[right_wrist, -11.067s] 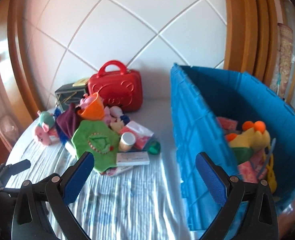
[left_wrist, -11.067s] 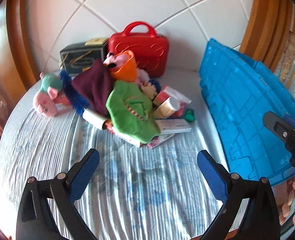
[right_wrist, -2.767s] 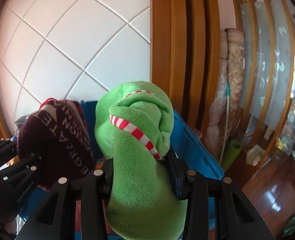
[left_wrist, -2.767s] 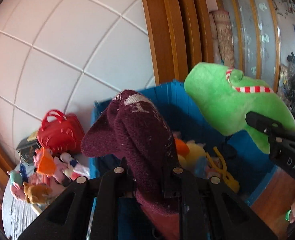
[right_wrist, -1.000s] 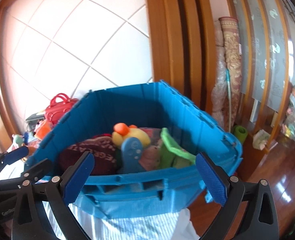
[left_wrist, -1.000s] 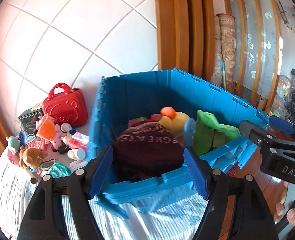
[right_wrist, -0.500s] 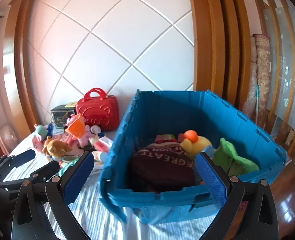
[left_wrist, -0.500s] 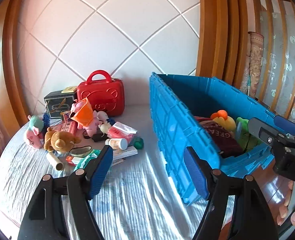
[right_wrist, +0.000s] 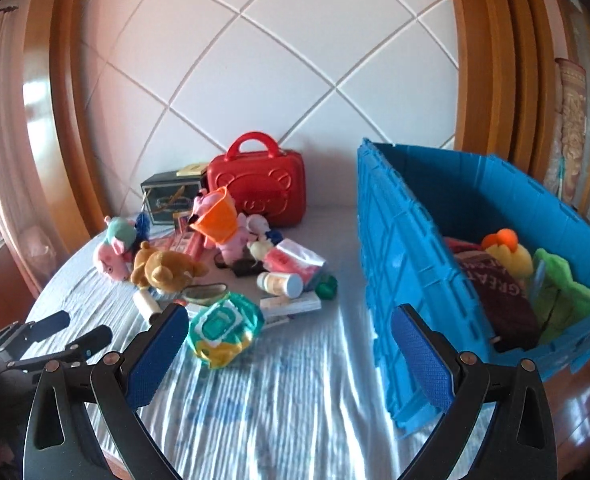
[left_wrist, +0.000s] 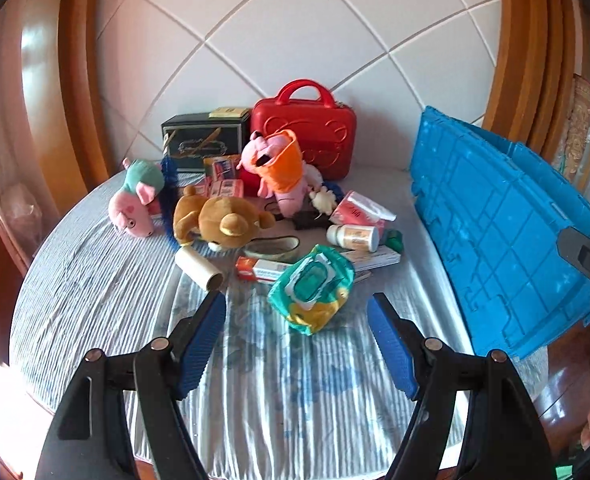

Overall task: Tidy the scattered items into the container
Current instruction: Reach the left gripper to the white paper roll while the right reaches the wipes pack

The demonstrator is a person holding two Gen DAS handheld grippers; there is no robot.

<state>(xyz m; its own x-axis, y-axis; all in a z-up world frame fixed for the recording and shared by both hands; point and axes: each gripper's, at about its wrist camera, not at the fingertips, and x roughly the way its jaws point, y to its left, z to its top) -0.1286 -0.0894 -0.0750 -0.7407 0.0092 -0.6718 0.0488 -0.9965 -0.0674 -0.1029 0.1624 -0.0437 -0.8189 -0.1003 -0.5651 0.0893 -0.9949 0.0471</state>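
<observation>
**Two empty grippers facing a pile of toys beside a blue crate**

A blue plastic crate (right_wrist: 407,264) is sitting at the right of a bed covered in a blue-and-white striped sheet (left_wrist: 107,280). Inside the crate, a maroon knit garment (right_wrist: 499,292) is lying near the left wall, with white letters reading "GREAT" showing on it. Just right of it a green plush (right_wrist: 563,296) is leaning against the near right wall, and a yellow plush with an orange top (right_wrist: 507,250) is resting behind both.

The scattered items are lying in a heap at the left of the crate, well apart from it. Nearest is a teal and yellow wet-wipes pack (left_wrist: 311,288). Behind it are lying a white pill bottle (left_wrist: 353,237) on its side, a flat white box (left_wrist: 375,258), a red and white tube box (left_wrist: 261,270), a cardboard roll (left_wrist: 199,269), a brown teddy bear (left_wrist: 219,220), a pink pig plush in an orange cone (left_wrist: 275,168) and a pink pig plush with a green hat (left_wrist: 137,202). Their labels are too small to read. At the far edge, against the tiled wall, a red hard case with a handle (left_wrist: 307,132) and a black box with gold print (left_wrist: 203,144) are standing side by side.

The left gripper (left_wrist: 297,344) is hovering over the sheet with its jaws spread wide, holding nothing, the wipes pack lying just beyond its tips. The right gripper (right_wrist: 291,348) is likewise spread wide and gripping nothing, pointing between the heap and the crate.
</observation>
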